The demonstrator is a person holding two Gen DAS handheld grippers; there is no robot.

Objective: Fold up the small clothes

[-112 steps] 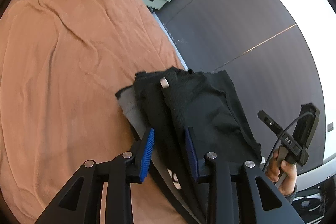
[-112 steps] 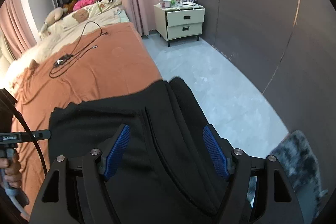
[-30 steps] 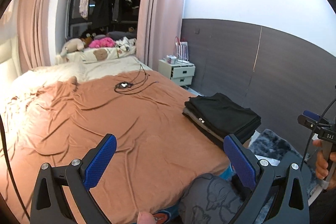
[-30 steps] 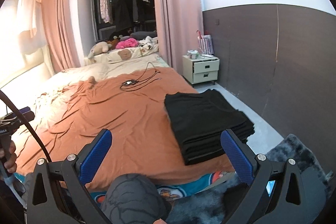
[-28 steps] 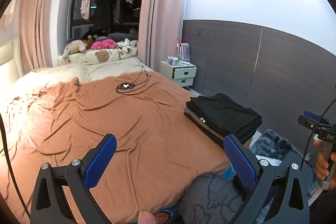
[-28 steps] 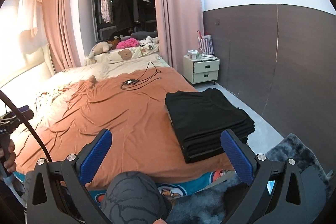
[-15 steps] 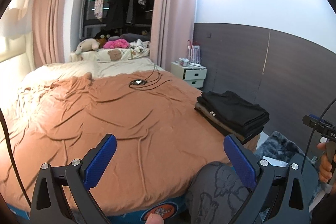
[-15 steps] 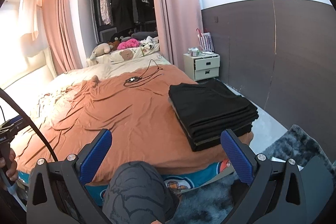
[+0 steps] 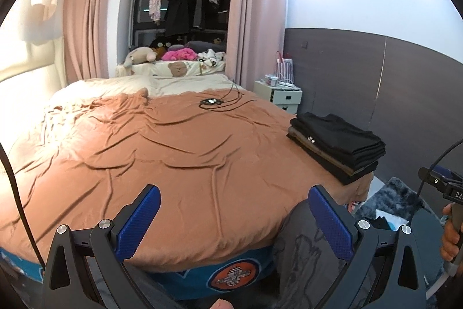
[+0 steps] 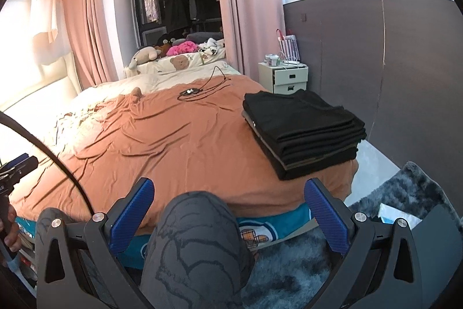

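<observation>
I hold my left gripper (image 9: 234, 217) and my right gripper (image 10: 230, 215) off the near edge of the bed (image 9: 173, 152), both with their blue fingers spread wide and nothing between them. The stack of folded black clothes (image 10: 302, 126) sits at the bed's near right corner, well apart from both grippers. A black cable (image 9: 220, 101) lies coiled near the far edge.
</observation>
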